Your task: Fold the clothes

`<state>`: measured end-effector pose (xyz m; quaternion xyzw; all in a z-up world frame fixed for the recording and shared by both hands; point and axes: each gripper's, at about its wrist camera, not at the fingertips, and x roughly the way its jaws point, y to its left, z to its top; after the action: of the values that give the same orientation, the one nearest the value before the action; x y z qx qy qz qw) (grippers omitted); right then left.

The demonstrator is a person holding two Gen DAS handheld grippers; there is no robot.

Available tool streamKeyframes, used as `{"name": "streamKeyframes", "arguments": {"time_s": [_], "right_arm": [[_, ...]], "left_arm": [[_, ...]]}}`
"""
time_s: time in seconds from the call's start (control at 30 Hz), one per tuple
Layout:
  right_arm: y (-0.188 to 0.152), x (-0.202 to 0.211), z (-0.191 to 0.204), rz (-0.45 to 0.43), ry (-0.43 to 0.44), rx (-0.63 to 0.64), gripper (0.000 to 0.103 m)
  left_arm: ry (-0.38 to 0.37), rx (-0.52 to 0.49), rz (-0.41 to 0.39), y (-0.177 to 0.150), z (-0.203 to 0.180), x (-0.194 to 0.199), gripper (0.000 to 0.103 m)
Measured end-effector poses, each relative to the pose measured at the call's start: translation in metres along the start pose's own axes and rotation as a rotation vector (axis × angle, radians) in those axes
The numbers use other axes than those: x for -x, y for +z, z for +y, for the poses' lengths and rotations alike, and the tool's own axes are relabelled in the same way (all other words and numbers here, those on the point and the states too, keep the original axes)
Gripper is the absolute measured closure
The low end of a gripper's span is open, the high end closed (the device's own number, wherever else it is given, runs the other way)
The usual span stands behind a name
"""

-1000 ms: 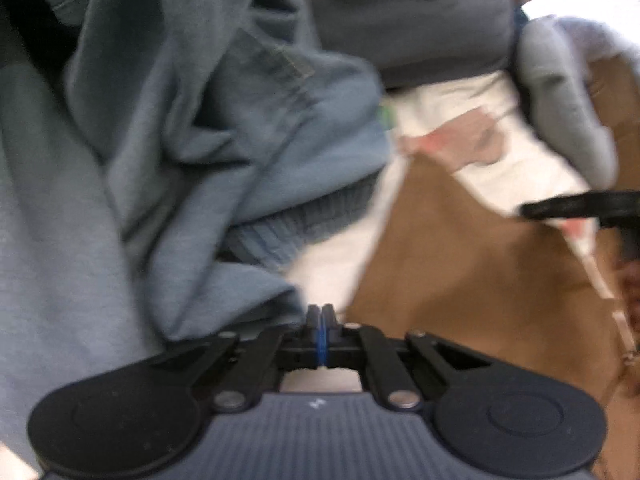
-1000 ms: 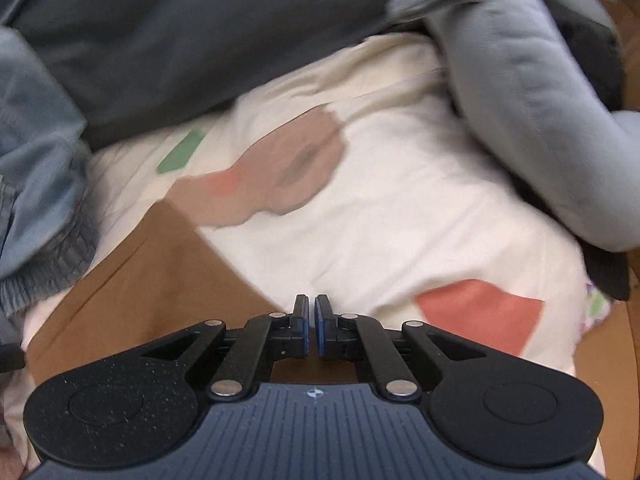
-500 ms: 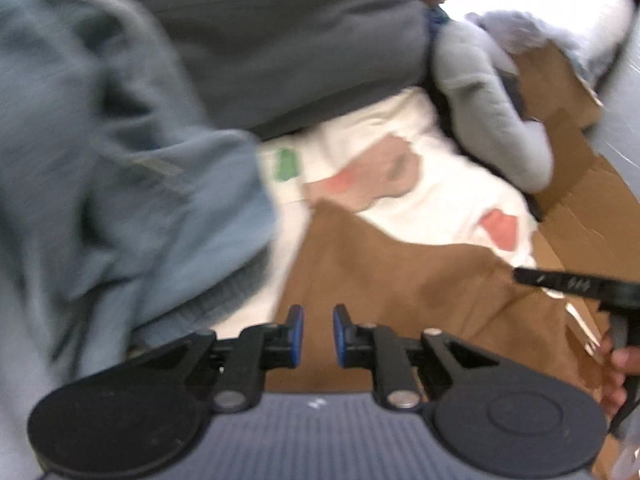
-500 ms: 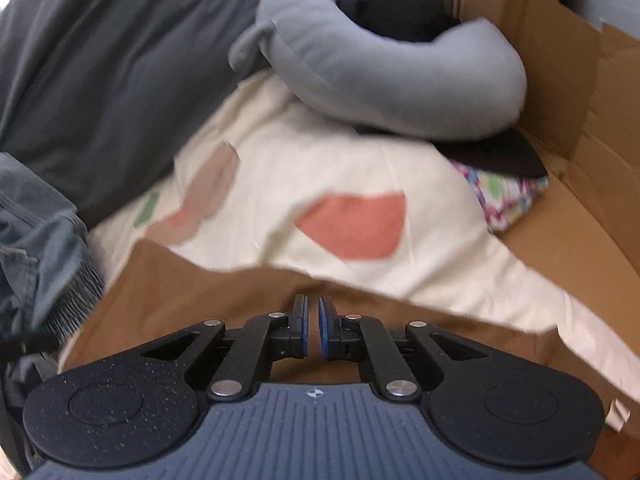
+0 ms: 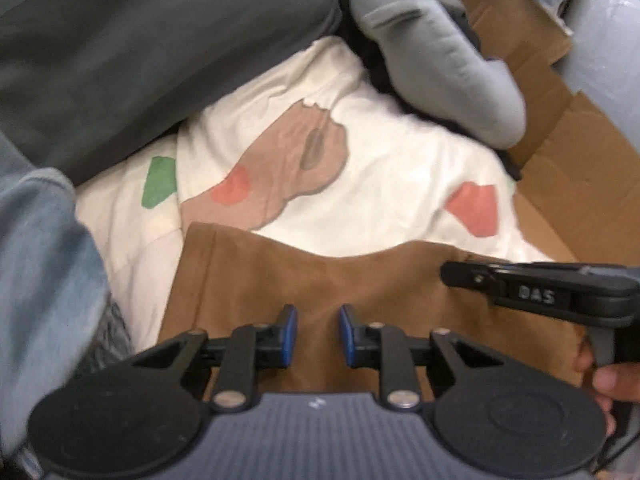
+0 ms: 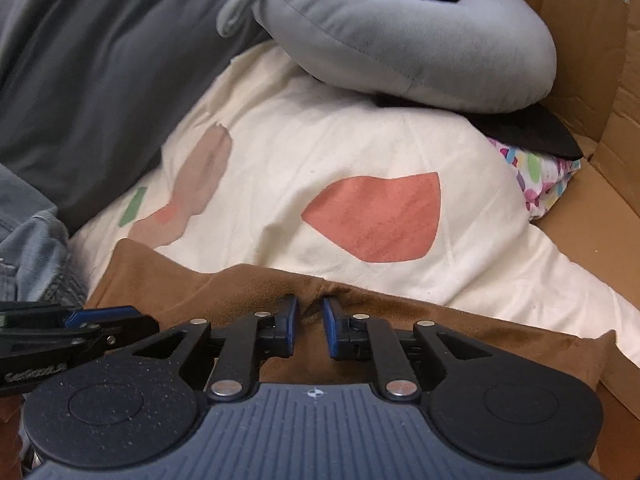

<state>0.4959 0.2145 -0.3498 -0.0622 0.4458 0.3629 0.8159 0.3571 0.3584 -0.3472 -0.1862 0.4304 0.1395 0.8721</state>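
Left wrist view sees the right gripper (image 5: 452,274) side-on at the right edge, with fingertips of the person's hand (image 5: 610,380) on its handle; right wrist view sees the left gripper (image 6: 140,322) side-on at its lower left. Only the right wrist view shows the multicolour patterned fabric (image 6: 538,178) and the black cloth (image 6: 532,130) tucked under the grey curved cushion (image 5: 436,52), plus more of the cardboard box wall (image 6: 580,52). Only the left wrist view shows the full spread of the blue denim garment (image 5: 44,272) at the left. Both views show the brown garment (image 5: 320,280) lying flat on the cream printed blanket (image 5: 384,184), directly under both grippers, with a dark grey garment (image 5: 140,48) behind. Left gripper: jaws moderately apart, brown fabric visible in the gap, pads (image 5: 289,334) close over the cloth and gripping nothing; contact is hard to judge from this angle. Right gripper: jaws parted a bit narrower, a small raised pucker of the brown garment's far edge sitting just at the tips; pads (image 6: 290,318) not pinched onto it, so released.
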Motion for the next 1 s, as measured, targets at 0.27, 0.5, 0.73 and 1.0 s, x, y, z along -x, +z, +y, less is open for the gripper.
{"name": "streamKeyframes", "arguments": {"time_s": [0.27,0.5,0.73,1.0], "right_arm": [[0.013,-0.013,-0.003,0.064,-0.003,-0.043,0.084],[-0.002,0.032,-0.026,0.075,0.010,-0.131,0.068],[-0.050,0.141,-0.088,0.085,-0.079,-0.189,0.064],[-0.104,0.260,-0.169,0.097,-0.219,-0.203,0.058]], "left_arm": [[0.028,-0.038,0.014,0.023,0.004,-0.025,0.077],[0.055,-0.025,0.021,0.029,0.020,-0.026,0.094],[0.176,-0.044,0.026,0.042,0.022,-0.016,0.081],[0.212,-0.138,0.057,0.051,-0.009,0.003,0.052]]}}
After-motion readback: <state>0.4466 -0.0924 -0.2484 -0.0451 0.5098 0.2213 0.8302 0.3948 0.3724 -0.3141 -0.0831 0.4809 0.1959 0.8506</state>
